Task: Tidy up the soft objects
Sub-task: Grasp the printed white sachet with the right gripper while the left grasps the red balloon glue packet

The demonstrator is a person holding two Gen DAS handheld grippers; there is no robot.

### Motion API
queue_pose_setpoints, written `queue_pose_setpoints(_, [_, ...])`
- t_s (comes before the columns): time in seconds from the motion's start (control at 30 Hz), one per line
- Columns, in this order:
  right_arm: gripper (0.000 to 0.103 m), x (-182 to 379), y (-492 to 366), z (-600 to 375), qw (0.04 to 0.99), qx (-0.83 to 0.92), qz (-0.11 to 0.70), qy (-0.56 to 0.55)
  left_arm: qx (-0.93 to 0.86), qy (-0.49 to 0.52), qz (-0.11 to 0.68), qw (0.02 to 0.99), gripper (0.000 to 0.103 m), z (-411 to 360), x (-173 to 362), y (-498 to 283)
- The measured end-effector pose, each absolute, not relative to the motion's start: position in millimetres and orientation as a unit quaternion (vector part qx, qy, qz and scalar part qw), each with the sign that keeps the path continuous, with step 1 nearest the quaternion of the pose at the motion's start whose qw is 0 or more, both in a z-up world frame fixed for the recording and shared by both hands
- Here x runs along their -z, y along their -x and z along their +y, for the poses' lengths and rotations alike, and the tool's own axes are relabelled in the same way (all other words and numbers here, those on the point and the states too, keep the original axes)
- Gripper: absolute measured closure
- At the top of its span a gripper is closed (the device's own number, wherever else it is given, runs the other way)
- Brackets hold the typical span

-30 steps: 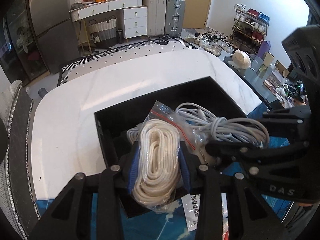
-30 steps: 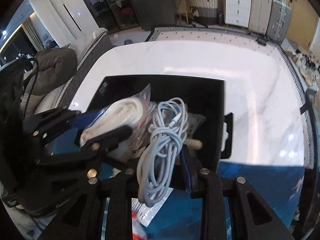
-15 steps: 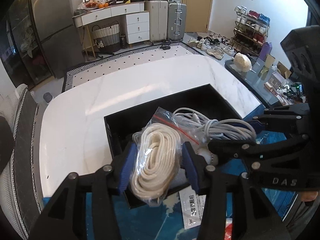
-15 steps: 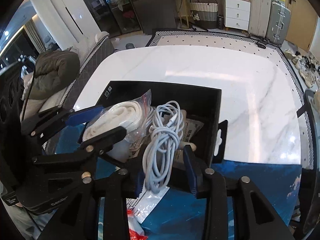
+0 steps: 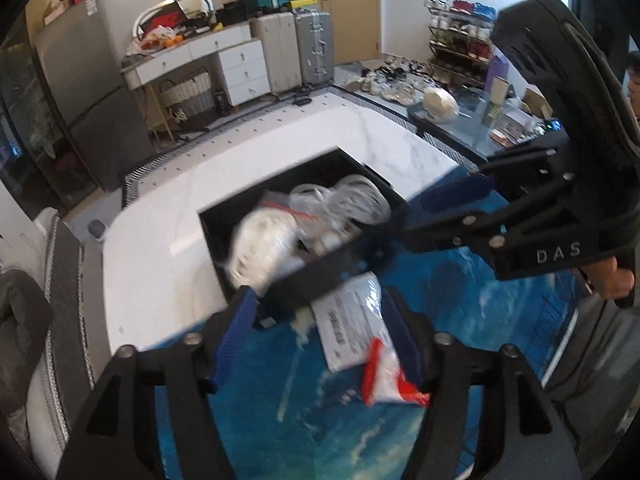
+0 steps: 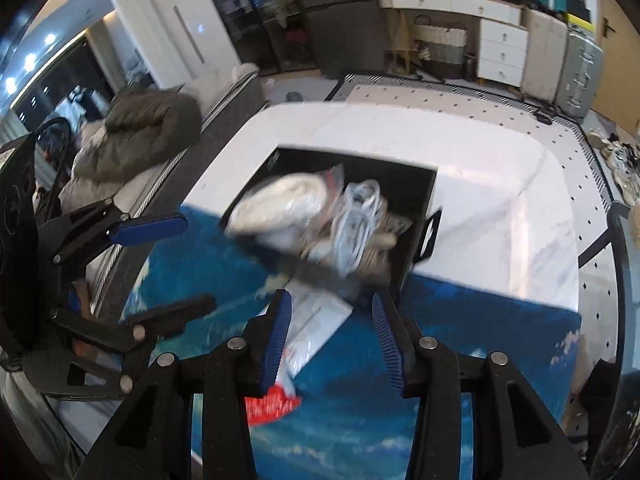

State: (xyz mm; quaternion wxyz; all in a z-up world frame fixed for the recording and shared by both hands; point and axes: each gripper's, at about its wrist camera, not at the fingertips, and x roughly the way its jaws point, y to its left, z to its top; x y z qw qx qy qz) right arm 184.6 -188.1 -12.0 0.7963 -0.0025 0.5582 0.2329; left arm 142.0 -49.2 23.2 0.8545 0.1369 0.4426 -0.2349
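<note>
Both my grippers are now up and back from the black box (image 5: 320, 276). Left gripper (image 5: 316, 340) has just been opening, fingers wide, empty; its bagged rope (image 5: 264, 244) lies ahead in the box. Right gripper (image 6: 332, 340) has parted too, its grey cable (image 6: 356, 224) dropped beside the rope.

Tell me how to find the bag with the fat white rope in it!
Look at the white marble table and find the black box at the edge of the blue mat. Inside, on the left in the left wrist view, lies the bagged white rope. Its neighbour is a loose bundle of thin grey cable; the rope is thicker, cream-coloured and sealed in clear plastic.
</note>
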Motion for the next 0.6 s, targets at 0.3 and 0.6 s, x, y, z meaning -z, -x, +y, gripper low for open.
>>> queue_pose_setpoints(0.3, [0.060,67.2,-143.0,-174.7,0.754,-0.239,0.609,0.063,0.259,-0.158,0.514,0.802,0.020,-70.7,30.3,-101.4])
queue_pose_setpoints(0.6, [0.060,88.6,-145.5,-166.7,0.748,-0.229,0.618,0.083,0.291,-0.203,0.513,0.781,0.031,-106.4,53.8,-87.6])
